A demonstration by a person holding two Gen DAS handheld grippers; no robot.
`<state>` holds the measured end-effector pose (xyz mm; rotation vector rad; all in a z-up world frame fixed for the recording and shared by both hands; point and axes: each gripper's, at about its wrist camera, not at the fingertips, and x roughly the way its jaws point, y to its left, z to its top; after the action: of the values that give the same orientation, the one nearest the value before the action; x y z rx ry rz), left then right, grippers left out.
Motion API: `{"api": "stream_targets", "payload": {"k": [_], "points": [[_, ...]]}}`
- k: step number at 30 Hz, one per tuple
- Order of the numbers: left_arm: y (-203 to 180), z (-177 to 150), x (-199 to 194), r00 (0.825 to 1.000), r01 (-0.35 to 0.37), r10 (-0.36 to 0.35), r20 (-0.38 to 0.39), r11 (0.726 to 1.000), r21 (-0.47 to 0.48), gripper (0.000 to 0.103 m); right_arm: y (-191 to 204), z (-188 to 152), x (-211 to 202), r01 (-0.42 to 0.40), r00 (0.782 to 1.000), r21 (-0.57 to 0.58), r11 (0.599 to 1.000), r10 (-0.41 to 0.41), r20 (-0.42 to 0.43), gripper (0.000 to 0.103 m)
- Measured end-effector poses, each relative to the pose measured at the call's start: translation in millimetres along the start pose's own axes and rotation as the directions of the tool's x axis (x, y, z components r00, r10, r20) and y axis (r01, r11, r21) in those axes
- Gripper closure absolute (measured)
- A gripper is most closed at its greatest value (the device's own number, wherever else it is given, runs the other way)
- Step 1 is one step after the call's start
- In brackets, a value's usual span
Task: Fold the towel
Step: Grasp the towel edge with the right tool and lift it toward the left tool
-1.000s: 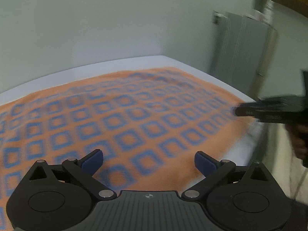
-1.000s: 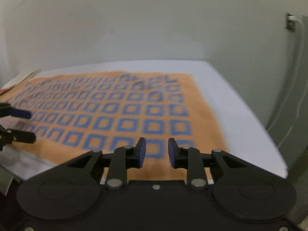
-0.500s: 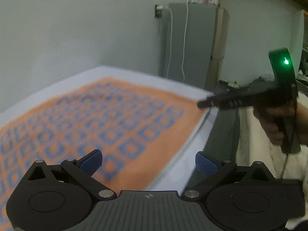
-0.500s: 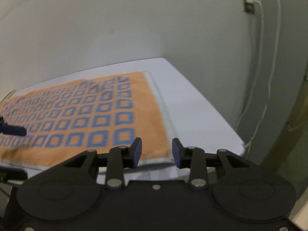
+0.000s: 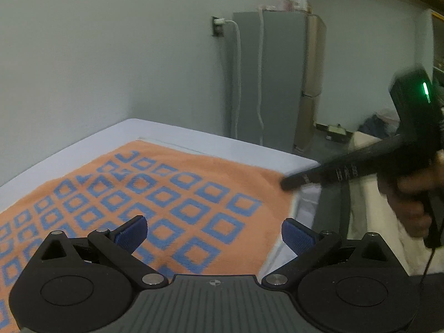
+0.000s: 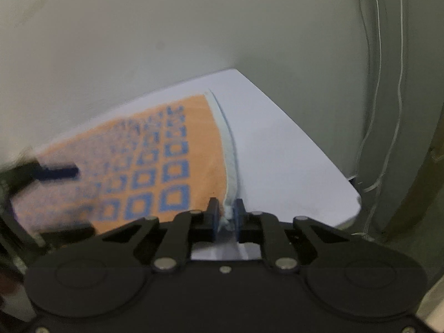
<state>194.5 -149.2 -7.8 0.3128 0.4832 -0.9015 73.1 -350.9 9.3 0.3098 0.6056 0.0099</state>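
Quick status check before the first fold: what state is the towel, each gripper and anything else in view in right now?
Towel: spread flat on the table, unfolded.
Right gripper: closing, towel's pale edge between its fingers.
Left gripper: open over the towel, holding nothing.
Wall plug: plugged in.

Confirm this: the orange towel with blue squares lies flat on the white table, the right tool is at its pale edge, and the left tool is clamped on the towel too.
Not quite. The left tool is open, above the towel with nothing between its pads, as the left wrist view shows. The rest holds: the towel lies on the white table and the right tool is closing on its pale edge.
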Motion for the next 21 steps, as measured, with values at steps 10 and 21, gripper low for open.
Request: {"api": "stream_targets", "payload": {"k": [10,21], "points": [[-39.2,24.2,26.7,0.996,-0.058,0.051,0.079,0.995,0.086,0.016,19.5,49.7,-22.9,-0.196,0.975,-0.022,0.980,0.197,0.100,0.093],[-18.2,28.0,40.7,0.959,-0.228,0.229,0.164,0.973,-0.025,0.100,25.7,58.8,-12.1,-0.212,0.974,-0.053,0.976,0.216,0.070,0.080]]}}
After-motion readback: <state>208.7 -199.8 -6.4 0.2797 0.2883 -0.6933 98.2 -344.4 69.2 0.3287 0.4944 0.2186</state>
